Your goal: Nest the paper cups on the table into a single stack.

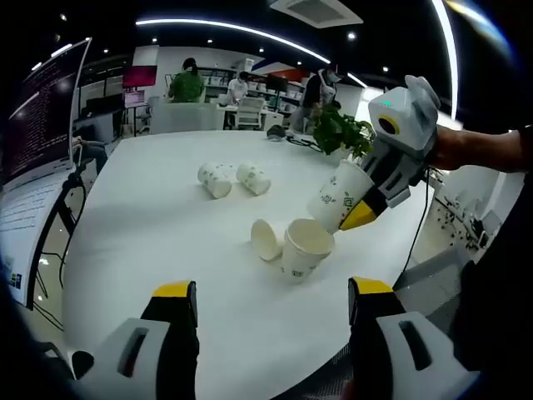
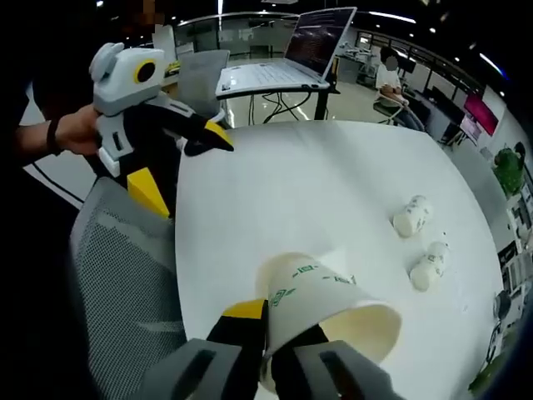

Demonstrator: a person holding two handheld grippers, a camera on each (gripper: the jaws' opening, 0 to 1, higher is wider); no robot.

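The right gripper (image 1: pixel 366 212), clamped on a cup (image 1: pixel 337 196), hovers over the upright cup (image 1: pixel 304 247) mid-table; the left gripper's (image 1: pixel 271 333) jaws stand apart. Next: lower it inside.

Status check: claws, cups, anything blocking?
Right claw shut on held cup, above upright cup. Left claw open, empty. Three cups lying loose: one beside it, two farther off. Nothing blocking.

You have a white round table (image 1: pixel 158 217) with four paper cups on it: one upright cup (image 1: pixel 304 248), a tipped cup (image 1: pixel 266 239) touching it, and two more lying cups (image 1: pixel 231 178) farther behind it.
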